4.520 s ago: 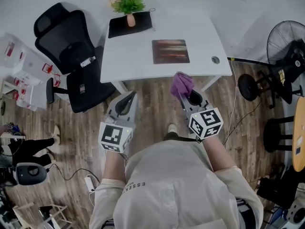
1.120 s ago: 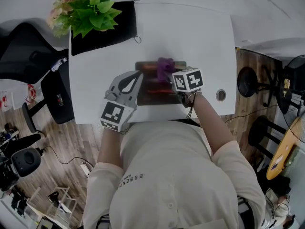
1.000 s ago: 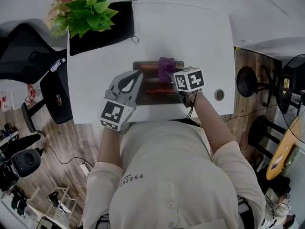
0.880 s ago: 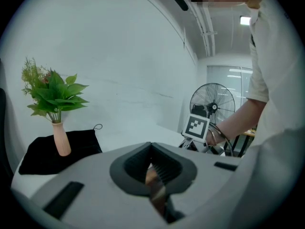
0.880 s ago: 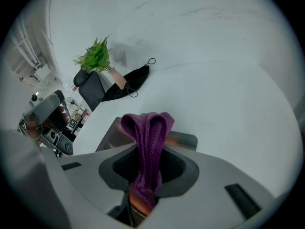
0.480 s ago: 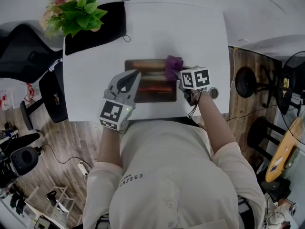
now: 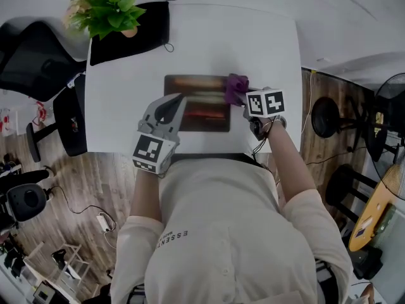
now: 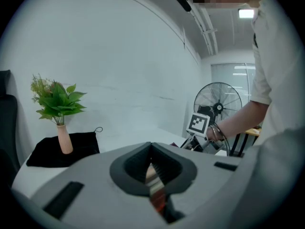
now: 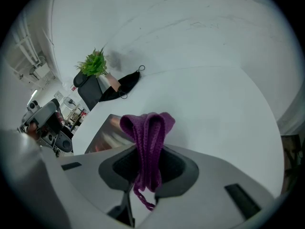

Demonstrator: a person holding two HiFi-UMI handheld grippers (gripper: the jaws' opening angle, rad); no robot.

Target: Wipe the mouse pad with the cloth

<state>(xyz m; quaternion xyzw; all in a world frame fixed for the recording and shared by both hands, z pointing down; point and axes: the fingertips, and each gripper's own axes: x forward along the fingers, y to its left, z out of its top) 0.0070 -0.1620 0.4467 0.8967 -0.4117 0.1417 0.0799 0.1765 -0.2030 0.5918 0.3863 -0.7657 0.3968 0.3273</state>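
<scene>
You're clenching the purple cloth (image 7: 236, 87) in your right gripper (image 7: 245, 100), holding it at the mouse pad's (image 7: 201, 103) far right corner for wiping, while your empty left gripper (image 7: 174, 104), jaws together, is sitting over the near left corner, probably steadying the pad.

One tabletop (image 7: 126, 113), and on it sat one pad (image 7: 193, 86), one cloth (image 7: 236, 88), one plant (image 7: 107, 11) and one black mat (image 7: 149, 27). Two tools were over it: left tool (image 7: 177, 100), right tool (image 7: 244, 100). One chair (image 7: 31, 49) and one fan (image 7: 392, 97) stood beside.
</scene>
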